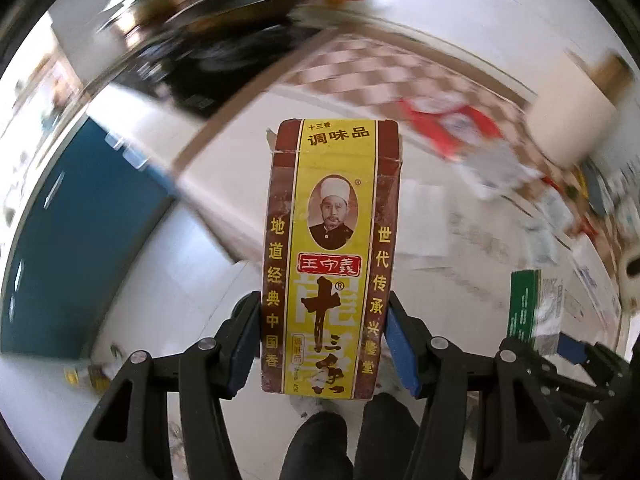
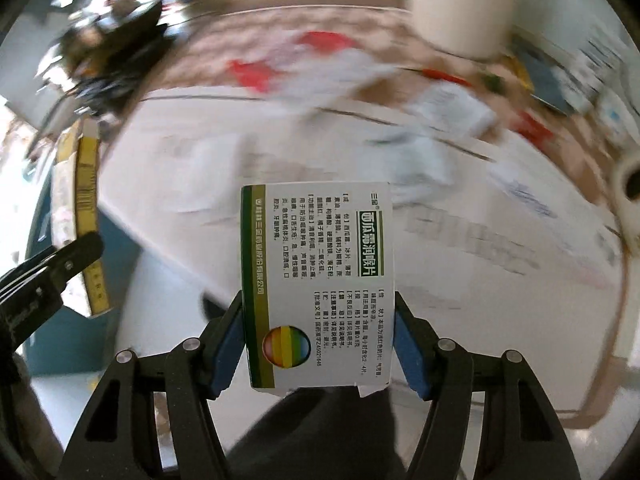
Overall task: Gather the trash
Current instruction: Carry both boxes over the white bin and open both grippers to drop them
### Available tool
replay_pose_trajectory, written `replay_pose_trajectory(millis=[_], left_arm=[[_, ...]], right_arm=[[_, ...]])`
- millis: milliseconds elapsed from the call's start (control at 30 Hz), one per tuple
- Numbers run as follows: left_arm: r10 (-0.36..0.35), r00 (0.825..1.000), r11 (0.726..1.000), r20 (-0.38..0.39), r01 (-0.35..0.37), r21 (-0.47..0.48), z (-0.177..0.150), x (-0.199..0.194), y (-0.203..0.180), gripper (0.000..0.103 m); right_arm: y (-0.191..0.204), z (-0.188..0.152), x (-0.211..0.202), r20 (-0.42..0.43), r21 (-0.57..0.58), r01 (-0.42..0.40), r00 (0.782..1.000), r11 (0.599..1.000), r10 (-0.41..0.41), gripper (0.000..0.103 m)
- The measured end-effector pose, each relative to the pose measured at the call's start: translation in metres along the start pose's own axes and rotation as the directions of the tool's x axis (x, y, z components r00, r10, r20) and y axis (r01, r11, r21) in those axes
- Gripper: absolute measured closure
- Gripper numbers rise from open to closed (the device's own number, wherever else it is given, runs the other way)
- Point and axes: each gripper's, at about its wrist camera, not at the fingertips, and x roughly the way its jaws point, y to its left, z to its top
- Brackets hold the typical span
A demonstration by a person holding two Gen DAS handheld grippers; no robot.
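Floor (image 1: 168, 320): pale glossy tile, brightly lit, seen in both wrist views. Rug (image 1: 372, 68): brown-and-cream checkered, laid on the floor, wood-toned strip along its near edge; blurred. Panel (image 1: 80, 240): flat teal-blue surface, at the left edge of the left wrist view. Column (image 2: 460, 4): cream cylindrical form, set at the rug's far edge. Dark clutter (image 2: 108, 56): upper left, indistinct.
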Motion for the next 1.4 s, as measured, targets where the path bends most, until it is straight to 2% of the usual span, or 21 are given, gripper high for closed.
replay_pose_trajectory(millis=[100, 200, 367, 467, 600, 667, 800, 900, 1033, 1233, 1300, 1333, 1367, 1400], left_arm=[[0.021, 0.999, 0.994, -0.047, -0.026, -0.109, -0.016, 0.021, 0.06, 0.048], [0.039, 0.993, 0.977, -0.114, -0.062, -0.206, -0.037, 0.052, 0.122, 0.048], [0.032, 0.974, 0.947, -0.226, -0.102, -0.306, -0.076, 0.13, 0.193, 0.048], [-0.029, 0.957, 0.93, -0.289, -0.081, -0.36, -0.098, 0.194, 0.222, 0.048], [-0.211, 0.913, 0.877, -0.35, 0.018, -0.48, -0.127, 0.29, 0.252, 0.048], [-0.271, 0.89, 0.855, -0.366, 0.047, -0.517, -0.141, 0.331, 0.262, 0.048], [-0.331, 0.851, 0.84, -0.407, 0.07, -0.538, -0.161, 0.411, 0.271, 0.048], [-0.344, 0.835, 0.841, -0.43, 0.069, -0.537, -0.167, 0.453, 0.273, 0.048], [-0.34, 0.823, 0.847, -0.455, 0.058, -0.528, -0.17, 0.482, 0.274, 0.048], [-0.345, 0.82, 0.837, -0.457, 0.049, -0.545, -0.178, 0.486, 0.283, 0.044], [-0.33, 0.829, 0.84, -0.451, 0.039, -0.542, -0.177, 0.484, 0.287, 0.029], [-0.319, 0.836, 0.84, -0.447, 0.031, -0.542, -0.177, 0.479, 0.287, 0.015], [-0.309, 0.843, 0.839, -0.441, 0.023, -0.543, -0.178, 0.475, 0.288, 0.01], [-0.293, 0.849, 0.842, -0.44, 0.011, -0.54, -0.178, 0.471, 0.291, 0.01]], right_arm=[[0.054, -0.007, 0.013, -0.029, -0.063, -0.075, 0.997, 0.995, 0.073, 0.035], [0.107, -0.021, 0.041, -0.091, -0.146, -0.124, 0.99, 0.981, 0.112, 0.035], [0.187, -0.05, 0.118, -0.198, -0.237, -0.163, 0.973, 0.958, 0.117, 0.035], [0.219, -0.067, 0.175, -0.245, -0.258, -0.159, 0.965, 0.953, 0.094, 0.035], [0.245, -0.09, 0.256, -0.291, -0.28, -0.123, 0.956, 0.952, 0.038, 0.035], [0.253, -0.101, 0.303, -0.318, -0.288, -0.098, 0.948, 0.953, 0.001, 0.035], [0.266, -0.119, 0.378, -0.338, -0.322, -0.06, 0.94, 0.945, -0.056, 0.035], [0.27, -0.128, 0.43, -0.362, -0.319, -0.043, 0.929, 0.947, -0.079, 0.035], [0.272, -0.132, 0.483, -0.383, -0.324, -0.034, 0.919, 0.946, -0.098, 0.035], [0.27, -0.142, 0.522, -0.391, -0.334, -0.024, 0.913, 0.942, -0.115, 0.034], [0.269, -0.14, 0.524, -0.398, -0.332, -0.035, 0.911, 0.942, -0.106, 0.034], [0.267, -0.142, 0.524, -0.396, -0.334, -0.037, 0.912, 0.942, -0.105, 0.034], [0.268, -0.141, 0.524, -0.394, -0.338, -0.037, 0.913, 0.94, -0.105, 0.033], [0.266, -0.14, 0.526, -0.395, -0.341, -0.044, 0.913, 0.939, -0.1, 0.033]])
